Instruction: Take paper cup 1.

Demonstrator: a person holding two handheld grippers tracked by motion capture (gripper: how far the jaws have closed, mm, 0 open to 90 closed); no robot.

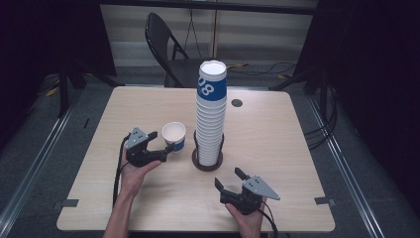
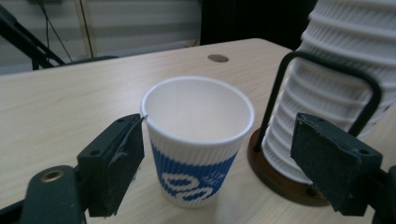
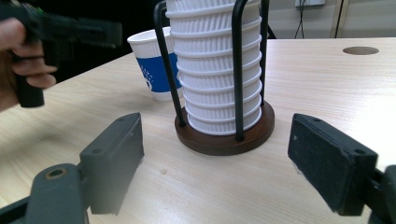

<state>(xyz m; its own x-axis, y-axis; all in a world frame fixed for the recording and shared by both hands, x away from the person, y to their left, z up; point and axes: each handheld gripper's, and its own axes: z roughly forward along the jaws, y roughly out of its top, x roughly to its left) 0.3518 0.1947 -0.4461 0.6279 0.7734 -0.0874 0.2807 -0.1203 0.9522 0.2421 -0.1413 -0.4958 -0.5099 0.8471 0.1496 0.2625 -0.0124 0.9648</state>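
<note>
Left gripper view: the cup stands between the left gripper's fingers, one pad brushing its rim, the other apart. Closing off-centre could tip it against the stack. The right gripper gapes empty before the stack.

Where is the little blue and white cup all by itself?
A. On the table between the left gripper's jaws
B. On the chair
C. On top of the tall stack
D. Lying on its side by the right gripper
A: the single cup stands upright on the table, between the jaws of the left gripper, beside the cup stack.
</note>
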